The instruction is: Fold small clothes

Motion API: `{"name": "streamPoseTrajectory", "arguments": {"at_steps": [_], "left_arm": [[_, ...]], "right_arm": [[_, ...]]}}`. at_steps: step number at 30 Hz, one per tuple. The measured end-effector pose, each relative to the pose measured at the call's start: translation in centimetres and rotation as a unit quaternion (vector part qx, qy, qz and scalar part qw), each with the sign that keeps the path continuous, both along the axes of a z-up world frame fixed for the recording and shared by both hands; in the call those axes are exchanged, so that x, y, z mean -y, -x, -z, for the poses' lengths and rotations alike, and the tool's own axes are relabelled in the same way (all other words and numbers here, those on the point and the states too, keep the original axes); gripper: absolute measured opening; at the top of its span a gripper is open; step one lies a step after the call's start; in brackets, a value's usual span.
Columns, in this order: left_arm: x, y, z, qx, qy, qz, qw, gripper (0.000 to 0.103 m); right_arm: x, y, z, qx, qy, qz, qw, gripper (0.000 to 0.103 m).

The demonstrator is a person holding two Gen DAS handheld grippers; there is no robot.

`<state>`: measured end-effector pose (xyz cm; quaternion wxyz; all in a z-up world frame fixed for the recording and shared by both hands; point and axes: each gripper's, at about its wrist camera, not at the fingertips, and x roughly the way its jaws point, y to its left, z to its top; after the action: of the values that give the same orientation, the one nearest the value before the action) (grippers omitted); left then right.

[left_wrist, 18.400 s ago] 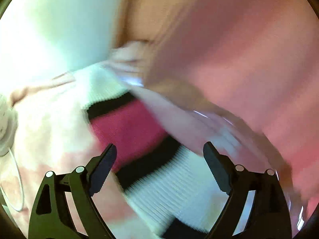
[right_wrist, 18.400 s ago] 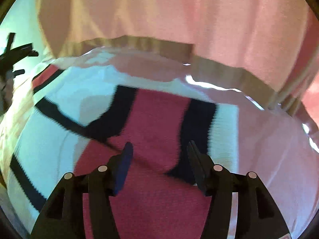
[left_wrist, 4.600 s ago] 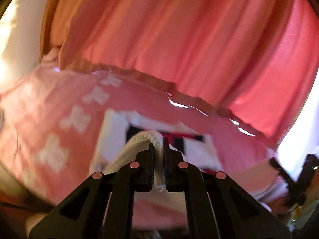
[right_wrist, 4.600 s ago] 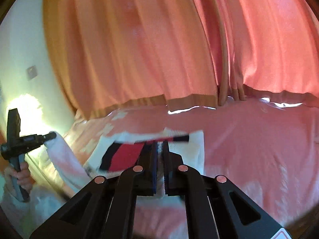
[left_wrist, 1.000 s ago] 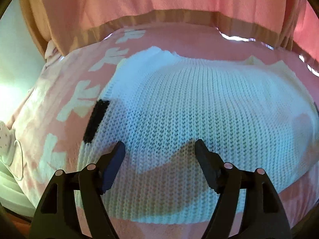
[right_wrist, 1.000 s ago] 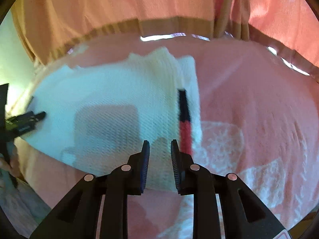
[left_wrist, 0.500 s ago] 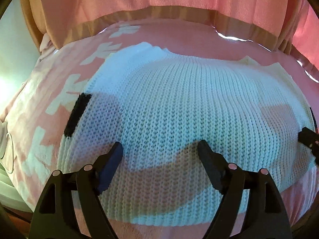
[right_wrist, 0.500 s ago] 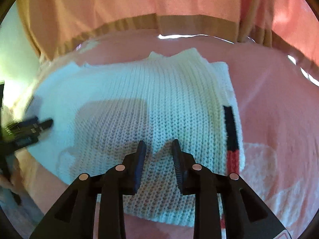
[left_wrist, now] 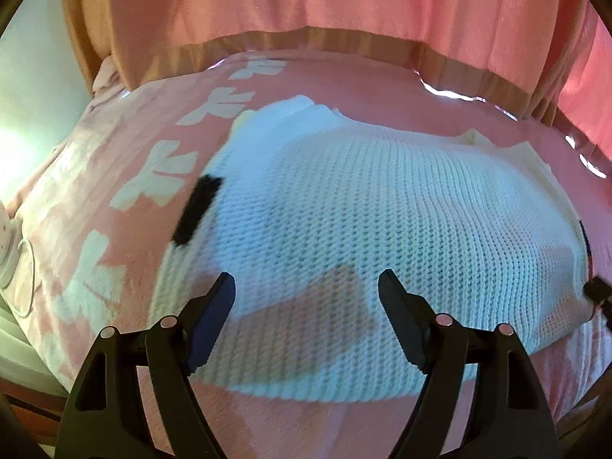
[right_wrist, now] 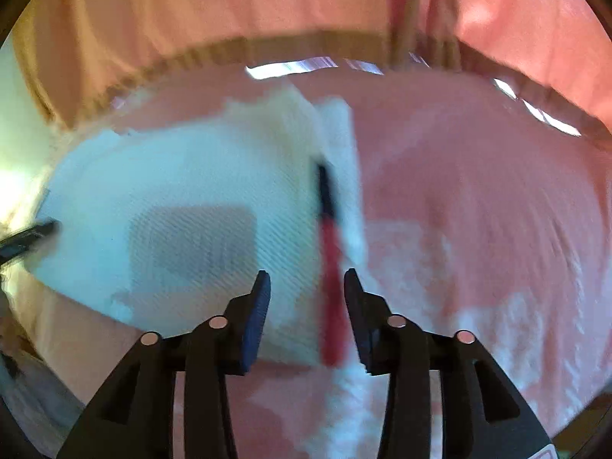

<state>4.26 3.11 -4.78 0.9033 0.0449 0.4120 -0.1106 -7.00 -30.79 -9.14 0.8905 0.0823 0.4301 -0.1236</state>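
Knitwear lies flat here: a white sweater (left_wrist: 382, 229), folded, rests on the pink bed cover (left_wrist: 114, 210), its long axis running side to side, with a black stripe (left_wrist: 197, 210) at its left edge. Soft, light and floppy by the look of it, it is best pinched at an edge or corner. Left tool (left_wrist: 306, 287) hangs spread over it, empty. Right tool (right_wrist: 306, 290) is opening above the red-and-black right edge (right_wrist: 329, 252), nothing pinched.

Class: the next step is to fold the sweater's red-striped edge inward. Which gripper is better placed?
Right. The right gripper frames the red-striped edge, jaws opening, nothing gripped; the left gripper hovers over the sweater middle.
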Motion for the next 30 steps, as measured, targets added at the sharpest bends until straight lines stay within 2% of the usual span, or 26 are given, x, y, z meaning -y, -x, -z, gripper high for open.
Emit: {"name": "streamPoseTrajectory", "arguments": {"at_steps": [1,2,4,7,10,12,17,20,23,25,29,30], "left_arm": [[-0.3,0.0,0.4,-0.003,-0.006,-0.005,1.0000,0.076],[-0.5,-0.2,0.7,-0.009,-0.012,-0.007,0.9999,0.076],[-0.7,-0.3,1.5,-0.024,-0.019,-0.008,0.9995,0.076],[-1.3,0.5,0.5,-0.011,-0.003,-0.007,0.9999,0.076],[-2.6,1.6,-0.1,-0.017,0.035,-0.021,0.9990,0.080],[-3.2,2.3,0.0,-0.028,0.054,-0.029,0.9977,0.080],[-4.6,2.6,1.4,-0.053,0.064,-0.054,0.9951,0.084],[-5.6,2.0,1.9,-0.066,0.088,-0.072,0.9913,0.085],[-7.3,1.0,2.6,-0.085,0.143,-0.096,0.9814,0.086],[-7.7,0.5,2.9,-0.094,0.163,-0.106,0.9764,0.087],[-7.7,-0.2,3.1,-0.094,0.182,-0.114,0.9720,0.088],[-7.7,-0.3,3.0,-0.094,0.190,-0.114,0.9706,0.088]], "right_arm": [[0.7,-0.2,1.2,-0.023,-0.012,0.010,1.000,0.041],[1.6,0.0,1.3,-0.014,-0.044,0.016,0.999,0.041],[2.2,0.5,0.4,0.002,-0.069,0.020,0.997,0.041],[2.5,1.8,-1.3,0.037,-0.060,0.029,0.997,0.046],[2.8,2.9,-2.0,0.060,-0.083,0.035,0.994,0.049],[2.8,3.1,-2.0,0.060,-0.084,0.033,0.994,0.054],[1.9,2.3,-0.9,0.036,-0.085,0.020,0.996,0.062],[1.7,1.9,0.2,0.025,-0.103,0.021,0.994,0.065],[1.9,1.0,1.2,0.019,-0.140,0.024,0.990,0.066],[2.2,0.3,1.8,0.017,-0.169,0.030,0.985,0.067],[2.1,-0.3,1.8,0.034,-0.177,0.030,0.983,0.069],[2.0,-0.6,1.8,0.039,-0.177,0.030,0.983,0.066]]}}
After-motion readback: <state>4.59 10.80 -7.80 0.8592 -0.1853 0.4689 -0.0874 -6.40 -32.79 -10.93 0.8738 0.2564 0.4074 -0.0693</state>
